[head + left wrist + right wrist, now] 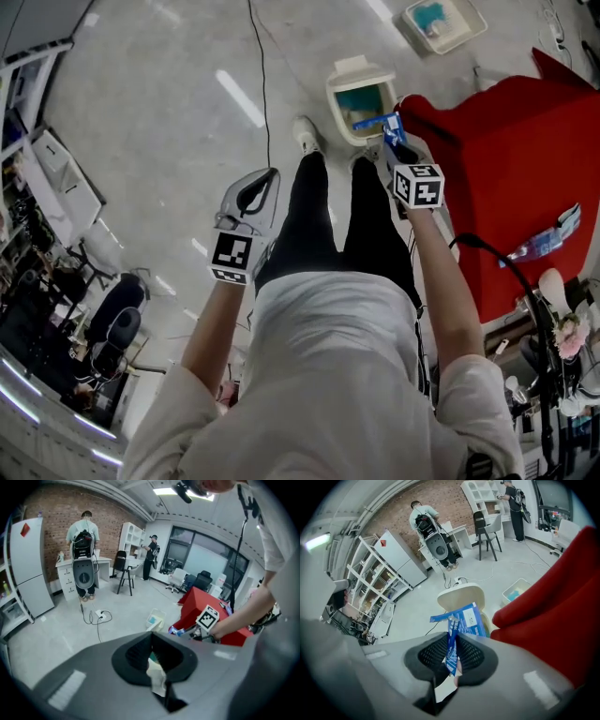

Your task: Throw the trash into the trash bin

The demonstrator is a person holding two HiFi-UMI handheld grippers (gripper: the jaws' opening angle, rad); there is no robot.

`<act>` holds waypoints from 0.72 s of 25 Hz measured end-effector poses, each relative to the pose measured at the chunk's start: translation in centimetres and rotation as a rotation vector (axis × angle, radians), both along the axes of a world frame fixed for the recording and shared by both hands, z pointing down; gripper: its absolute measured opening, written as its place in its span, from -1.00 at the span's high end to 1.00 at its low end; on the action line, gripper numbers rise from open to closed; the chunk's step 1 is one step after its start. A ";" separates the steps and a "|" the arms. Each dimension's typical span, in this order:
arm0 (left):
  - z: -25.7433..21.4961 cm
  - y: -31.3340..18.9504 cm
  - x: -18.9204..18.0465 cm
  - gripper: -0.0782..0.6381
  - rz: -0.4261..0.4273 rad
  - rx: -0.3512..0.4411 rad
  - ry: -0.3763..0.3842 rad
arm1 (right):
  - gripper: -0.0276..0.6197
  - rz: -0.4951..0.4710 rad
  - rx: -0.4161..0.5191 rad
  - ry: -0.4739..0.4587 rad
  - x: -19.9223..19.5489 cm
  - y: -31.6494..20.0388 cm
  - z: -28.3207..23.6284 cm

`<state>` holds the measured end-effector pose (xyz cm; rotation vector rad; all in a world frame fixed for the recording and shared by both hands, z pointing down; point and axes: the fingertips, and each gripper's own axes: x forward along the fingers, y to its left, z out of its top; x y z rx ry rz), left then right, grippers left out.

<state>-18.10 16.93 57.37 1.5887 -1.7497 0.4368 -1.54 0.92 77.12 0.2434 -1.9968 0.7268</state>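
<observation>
My right gripper (394, 129) is shut on a blue wrapper (375, 121) and holds it right over the open cream trash bin (361, 101) on the floor. In the right gripper view the wrapper (466, 620) sticks up from between the pads of that gripper (452, 641), with the bin's raised lid (461, 597) just behind it. My left gripper (270, 174) hangs lower left, beside the person's leg, apart from the bin. Its pads meet with nothing held in the left gripper view (151, 641), which also shows the right gripper (190, 631) with the wrapper (177, 631).
A red-covered table (525, 159) stands close to the right of the bin. A white tray (442, 21) with blue contents lies farther out on the floor. A black cable (262, 84) runs across the floor. People (84, 541) work at desks by the brick wall.
</observation>
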 end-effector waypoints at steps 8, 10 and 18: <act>5.0 0.1 1.1 0.77 0.001 -0.049 0.038 | 0.73 0.018 -0.040 -0.004 -0.5 0.3 5.9; 6.3 -0.1 1.5 0.77 0.009 -0.050 0.047 | 0.73 0.024 -0.051 -0.003 -0.8 0.3 7.9; 9.7 -0.3 3.1 0.77 -0.038 -0.110 0.136 | 0.70 0.012 -0.080 0.023 -0.8 1.3 14.0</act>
